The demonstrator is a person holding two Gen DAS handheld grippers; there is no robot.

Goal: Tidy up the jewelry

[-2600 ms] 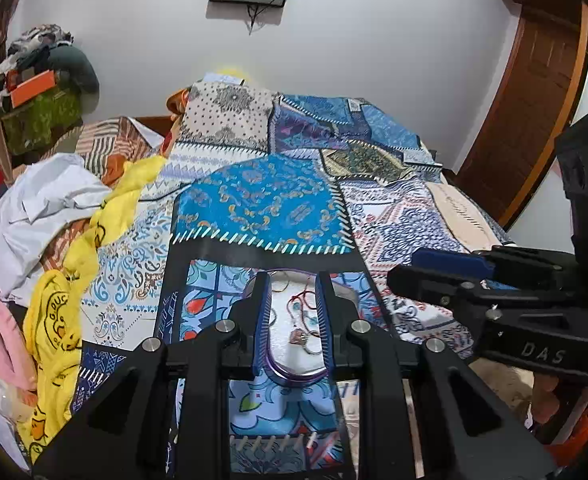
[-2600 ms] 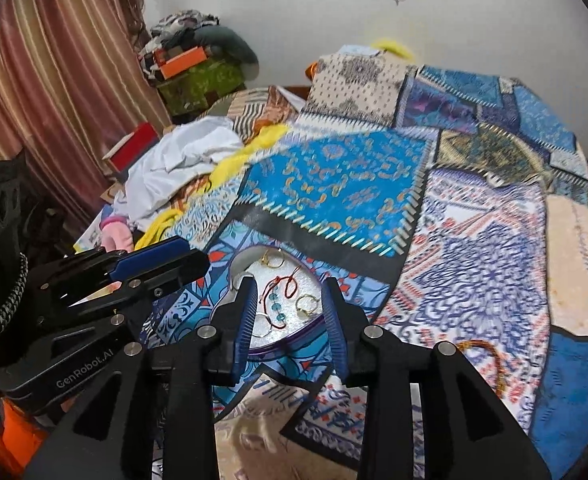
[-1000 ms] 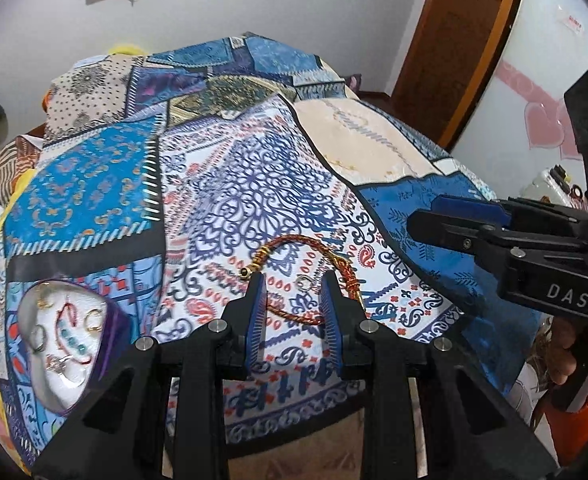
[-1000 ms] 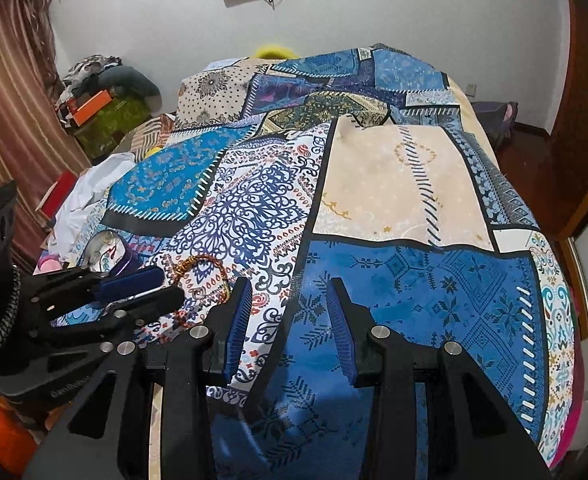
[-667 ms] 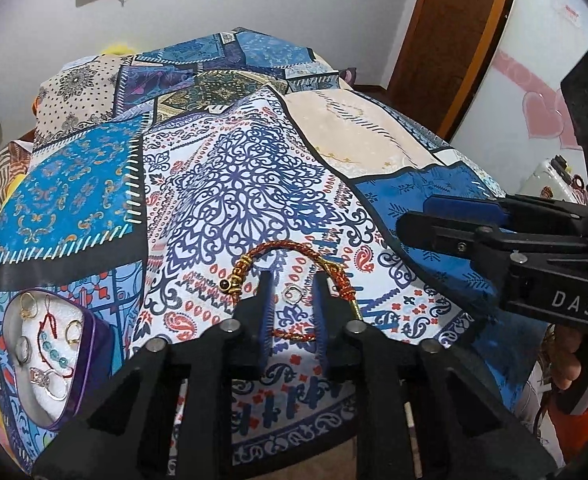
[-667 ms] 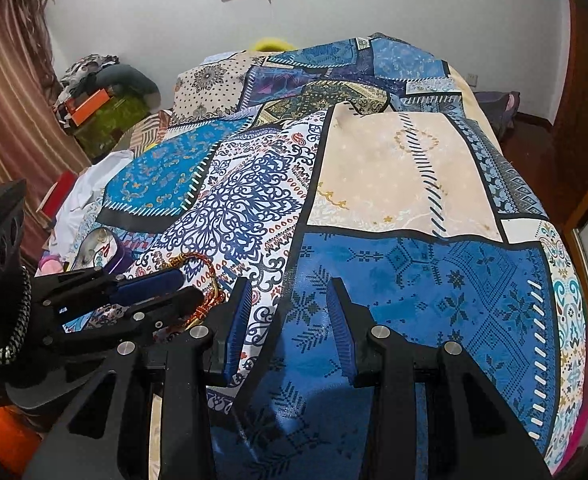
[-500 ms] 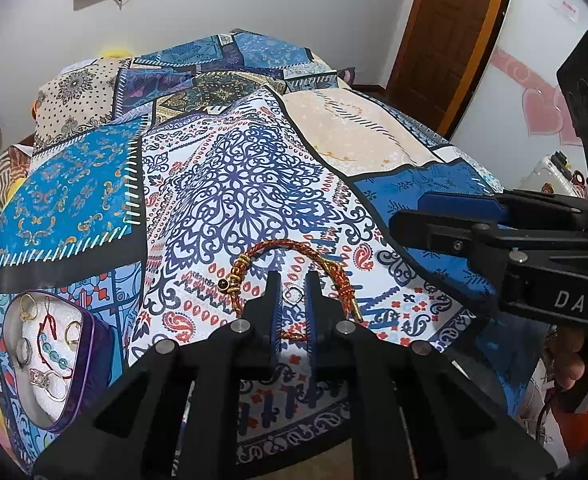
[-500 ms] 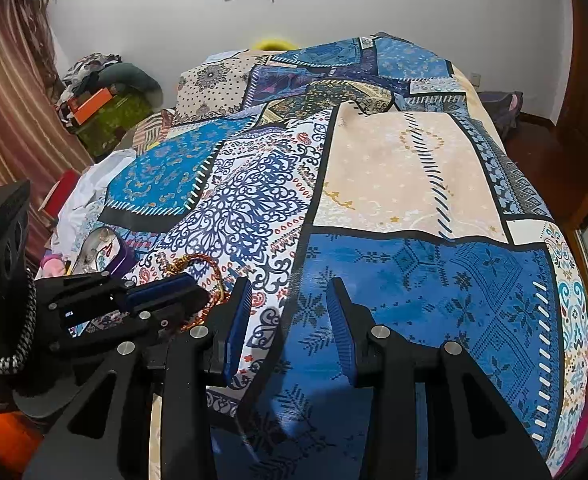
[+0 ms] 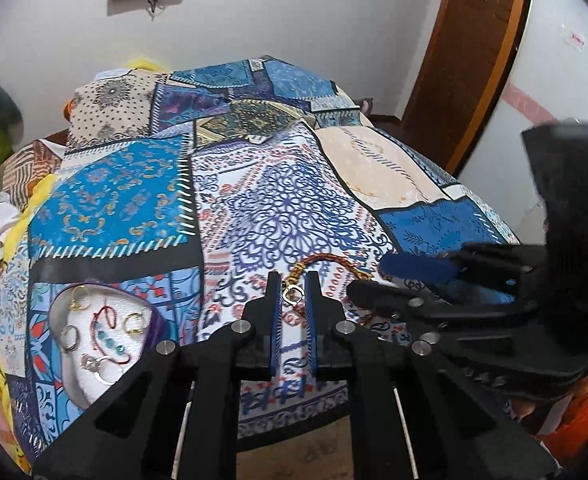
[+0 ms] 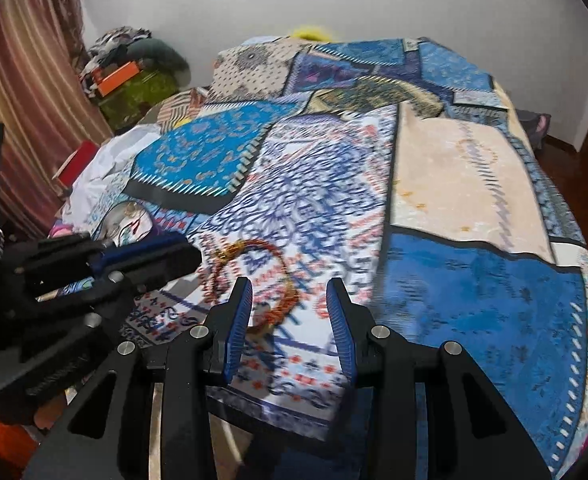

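patchwork bed [image 9: 285, 208]: your left tongs [image 9: 294, 294] have just closed, clenched on a small ring [image 9: 293, 293] above the braided bracelet [image 10: 253, 280]. right tongs [image 10: 289, 304] released, empty, over the bracelet. next, probably carry the ring to the jewelry tray [image 9: 73, 368].

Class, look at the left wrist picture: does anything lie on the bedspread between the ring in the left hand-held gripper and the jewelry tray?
Nothing visible does. The ring sits pinched in the left hand-held gripper; only bare patterned bedspread lies between it and the tray at lower left.
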